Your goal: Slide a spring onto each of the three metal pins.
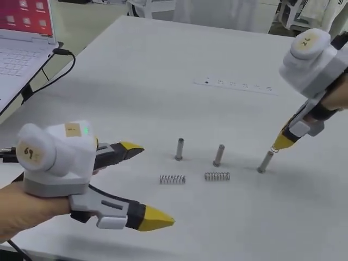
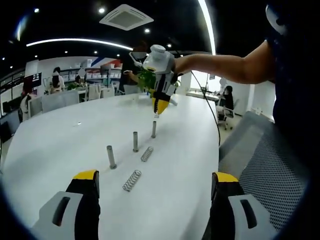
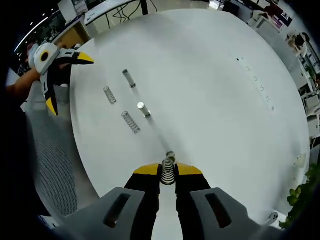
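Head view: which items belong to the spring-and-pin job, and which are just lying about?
Job: left pin, middle pin, right pin; left spring and right spring on the table; third spring, gripped in the right tool; left tool, open.
Lying about: laptop, cable, socket strip.

Bright overhead light, fisheye edges

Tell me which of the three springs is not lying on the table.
The spring clamped in the right gripper, held near the rightmost pin's top. The other two springs lie flat on the table.
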{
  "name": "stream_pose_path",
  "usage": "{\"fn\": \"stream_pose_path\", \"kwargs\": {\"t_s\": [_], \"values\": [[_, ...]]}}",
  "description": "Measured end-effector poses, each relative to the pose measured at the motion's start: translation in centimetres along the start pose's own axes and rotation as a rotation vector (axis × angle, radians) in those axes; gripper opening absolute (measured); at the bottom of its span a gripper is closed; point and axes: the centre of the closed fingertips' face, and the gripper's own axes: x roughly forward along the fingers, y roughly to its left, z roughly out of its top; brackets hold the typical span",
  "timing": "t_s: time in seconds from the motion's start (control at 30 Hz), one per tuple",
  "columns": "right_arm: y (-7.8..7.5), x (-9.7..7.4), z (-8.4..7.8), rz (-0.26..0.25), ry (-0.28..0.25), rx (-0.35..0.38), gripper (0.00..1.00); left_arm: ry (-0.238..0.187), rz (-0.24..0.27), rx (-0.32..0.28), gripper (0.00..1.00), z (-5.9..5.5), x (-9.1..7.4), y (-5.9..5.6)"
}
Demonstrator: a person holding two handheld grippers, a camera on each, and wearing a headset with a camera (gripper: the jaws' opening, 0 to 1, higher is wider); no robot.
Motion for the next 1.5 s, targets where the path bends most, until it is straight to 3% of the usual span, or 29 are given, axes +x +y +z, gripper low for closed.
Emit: {"fn": "stream_pose_path", "kwargs": {"t_s": [0.77, 1.5], "values": [[-1.0, 1.3, 0.0, 0.012, 0.025, 0.011, 0.09, 0.004, 0.004, -0.005, 0.89, -0.2, -0.2, 0.1], [-1.1, 4.3, -0.6, 0.018, 0.065, 0.033, 0.09, 0.011, 0.000, -0.004, 0.87, -0.1, -0.1, 0.2]]}}
